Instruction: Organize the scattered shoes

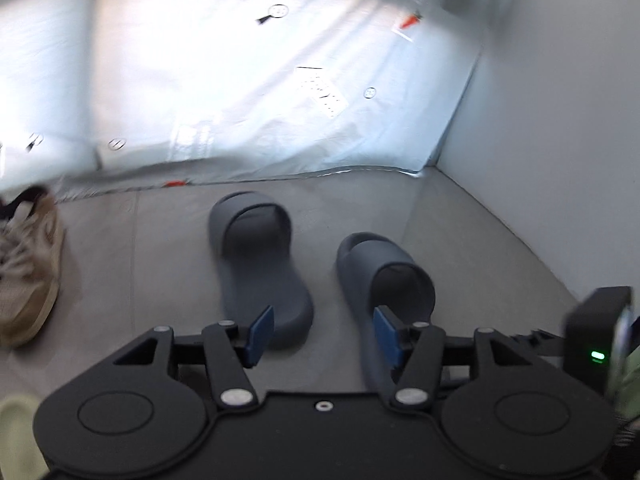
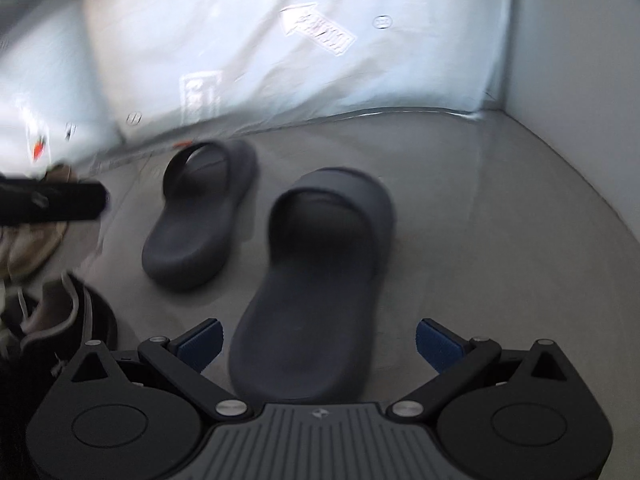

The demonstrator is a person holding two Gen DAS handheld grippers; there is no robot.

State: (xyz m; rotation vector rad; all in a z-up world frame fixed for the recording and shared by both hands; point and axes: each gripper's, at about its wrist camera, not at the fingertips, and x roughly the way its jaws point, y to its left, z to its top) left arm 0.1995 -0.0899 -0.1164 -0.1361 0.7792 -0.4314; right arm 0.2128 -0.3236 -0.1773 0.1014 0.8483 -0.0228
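Two dark blue-grey slides lie side by side on the grey floor, toes toward the back sheet: the left slide [image 1: 260,272] [image 2: 200,208] and the right slide [image 1: 384,280] [image 2: 316,280]. My left gripper [image 1: 324,330] is open and low over the gap between them, holding nothing. Its left pad overlaps the left slide's heel in the view, and its right pad overlaps the right slide's strap. My right gripper [image 2: 319,344] is wide open, with the right slide's heel between its blue pads [image 2: 200,344], and the pads stand apart from the slide. Both views are motion-blurred.
A beige lace-up sneaker [image 1: 28,272] [image 2: 32,248] lies left of the slides. A black sneaker with grey trim [image 2: 68,316] sits nearer me. A pale green shoe [image 1: 16,432] shows at the bottom left. A white plastic sheet [image 1: 240,80] stands behind and a white wall [image 1: 560,120] on the right.
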